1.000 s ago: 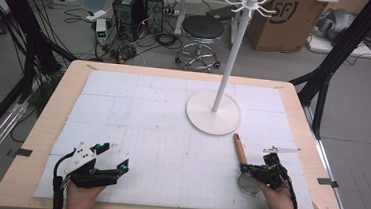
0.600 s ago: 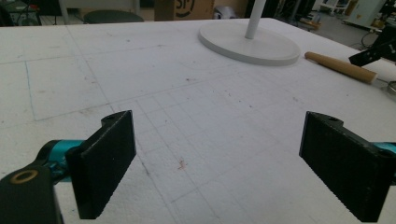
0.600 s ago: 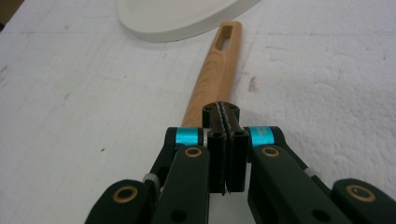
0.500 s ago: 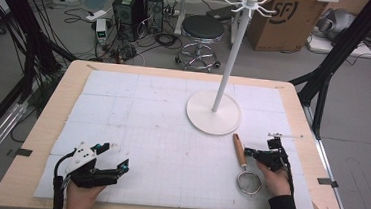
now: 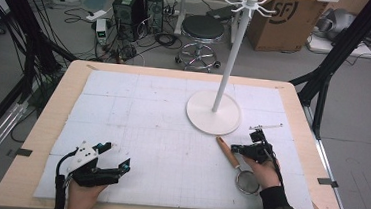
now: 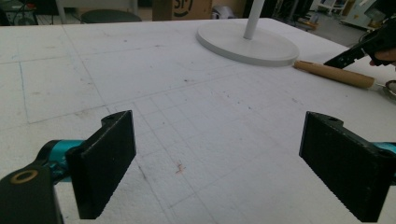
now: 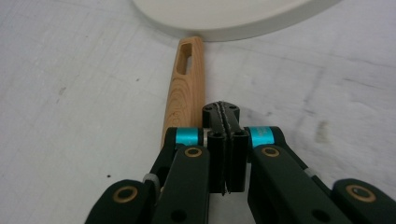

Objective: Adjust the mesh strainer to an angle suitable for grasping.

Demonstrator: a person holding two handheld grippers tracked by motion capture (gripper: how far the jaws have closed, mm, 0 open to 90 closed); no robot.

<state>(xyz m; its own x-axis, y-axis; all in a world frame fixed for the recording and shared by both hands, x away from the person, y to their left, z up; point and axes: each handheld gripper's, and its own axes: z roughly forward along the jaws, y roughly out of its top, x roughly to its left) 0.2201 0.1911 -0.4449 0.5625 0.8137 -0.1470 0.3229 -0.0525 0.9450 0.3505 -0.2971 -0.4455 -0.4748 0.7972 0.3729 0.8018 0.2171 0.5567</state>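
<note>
A small strainer lies on the white mat in front of me, with a wooden handle (image 5: 226, 150) and a round metal mesh ring (image 5: 247, 182). My right gripper (image 5: 235, 148) is shut with nothing in it. Its tip sits close against the right side of the wooden handle (image 7: 187, 88), as the right gripper (image 7: 221, 109) view shows; I cannot tell whether they touch. The handle's slotted end points at the base of the white stand (image 5: 214, 112). My left gripper (image 5: 118, 155) rests near the front left of the mat, its jaws wide apart over bare mat (image 6: 217, 158).
The white stand's tall pole (image 5: 230, 58) carries hooks at its top, and its base (image 6: 247, 42) is at the mat's back right. A thin metal rod (image 5: 267, 126) lies right of the base. The wooden table rim (image 5: 47, 118) frames the mat; a stool and boxes stand beyond.
My right hand has moved off the strainer's mesh ring, away from me and then left, up to the wooden handle. The ring is now uncovered. The left gripper has stayed put.
</note>
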